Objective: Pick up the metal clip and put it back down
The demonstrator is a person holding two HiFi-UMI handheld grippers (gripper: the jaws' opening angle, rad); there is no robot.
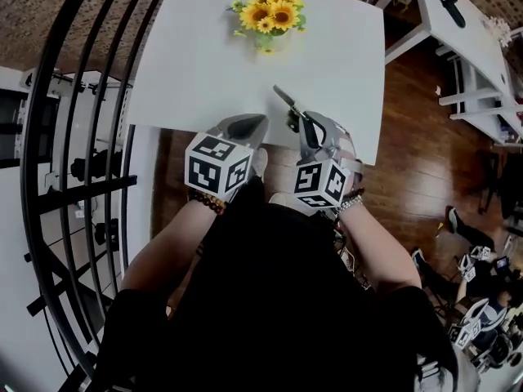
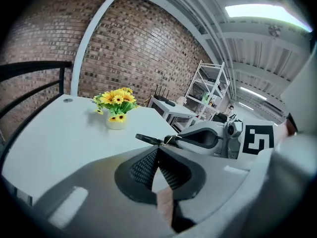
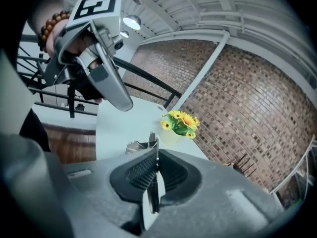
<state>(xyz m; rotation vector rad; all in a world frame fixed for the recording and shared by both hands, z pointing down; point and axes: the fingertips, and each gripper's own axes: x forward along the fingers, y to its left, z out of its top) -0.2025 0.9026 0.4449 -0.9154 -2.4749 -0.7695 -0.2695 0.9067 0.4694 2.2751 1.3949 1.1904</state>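
Over the table (image 1: 204, 72) edge, the right gripper (image 1: 299, 121) is pinching the metal clip (image 1: 286, 100), lengthwise pointing away-left; the left gripper (image 1: 260, 122) is hovering closed, empty.

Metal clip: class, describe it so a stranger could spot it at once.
Find the white table with the sunflowers. Near its front edge, the right claw pinches the metal clip. It is the only small, thin, dark thing there, sticking out past the claw's tip.
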